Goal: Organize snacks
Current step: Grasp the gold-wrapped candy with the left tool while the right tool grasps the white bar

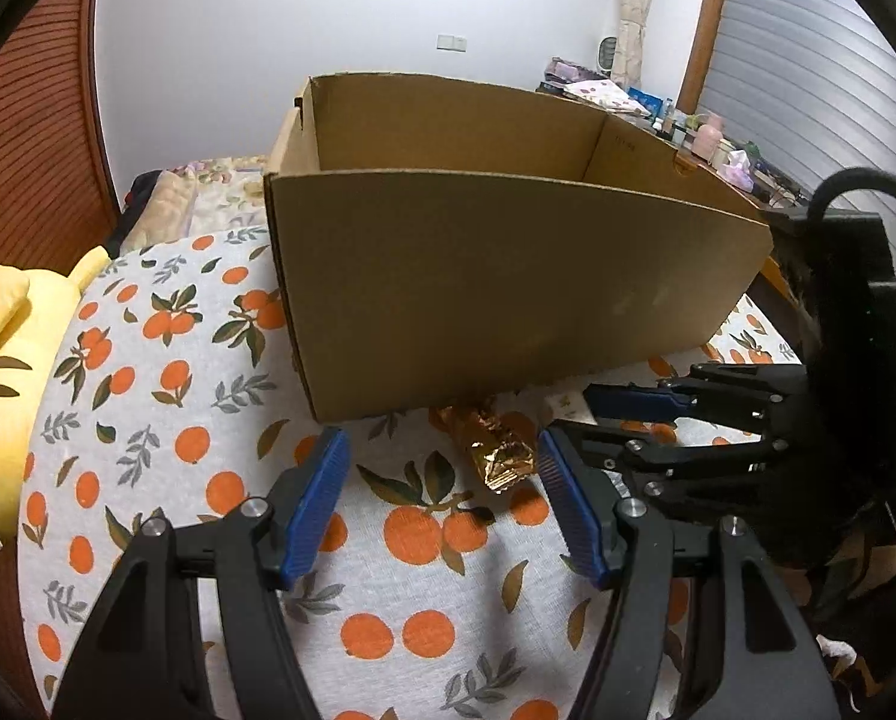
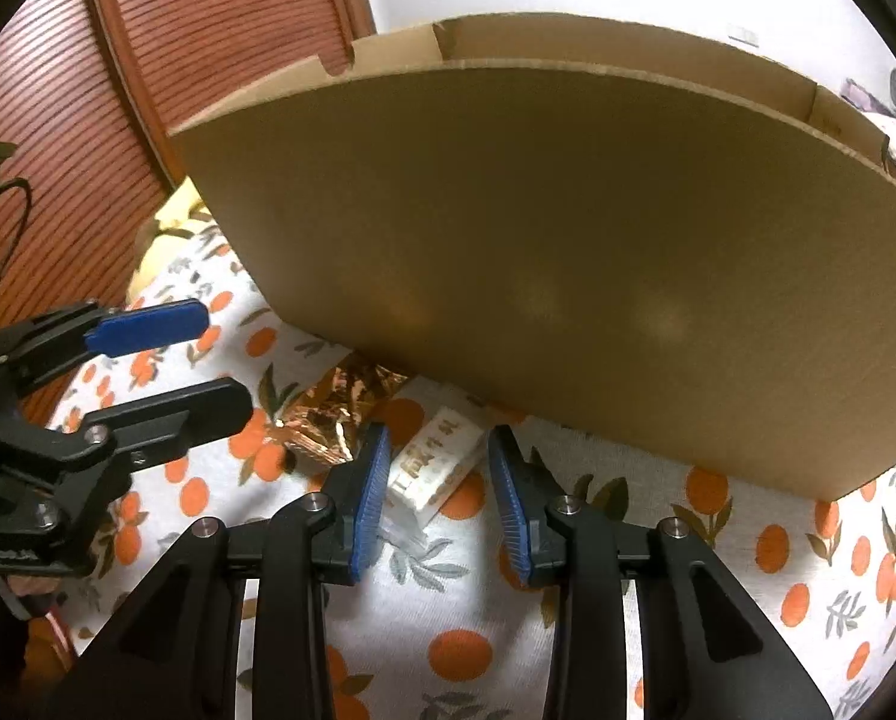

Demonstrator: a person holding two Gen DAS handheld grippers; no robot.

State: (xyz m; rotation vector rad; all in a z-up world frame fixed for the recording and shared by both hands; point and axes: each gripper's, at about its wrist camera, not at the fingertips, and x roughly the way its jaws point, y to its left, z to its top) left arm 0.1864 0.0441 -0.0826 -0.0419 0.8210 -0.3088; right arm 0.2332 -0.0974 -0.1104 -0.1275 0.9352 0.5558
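Observation:
An open cardboard box (image 1: 508,276) stands on the orange-print cloth; it fills the right wrist view (image 2: 568,252) too. A gold foil snack (image 1: 496,450) lies on the cloth at the box's foot, between the tips of my open left gripper (image 1: 441,450). It also shows in the right wrist view (image 2: 327,420). A white wrapped snack (image 2: 432,468) lies beside it, between the pads of my open right gripper (image 2: 438,450), not clamped. The right gripper shows in the left wrist view (image 1: 574,414), the left gripper in the right wrist view (image 2: 219,354).
A yellow plush toy (image 1: 9,372) lies at the cloth's left edge. A wooden slatted panel (image 2: 207,30) stands behind. A cluttered desk (image 1: 718,144) is at the back right, bedding (image 1: 207,192) behind the box.

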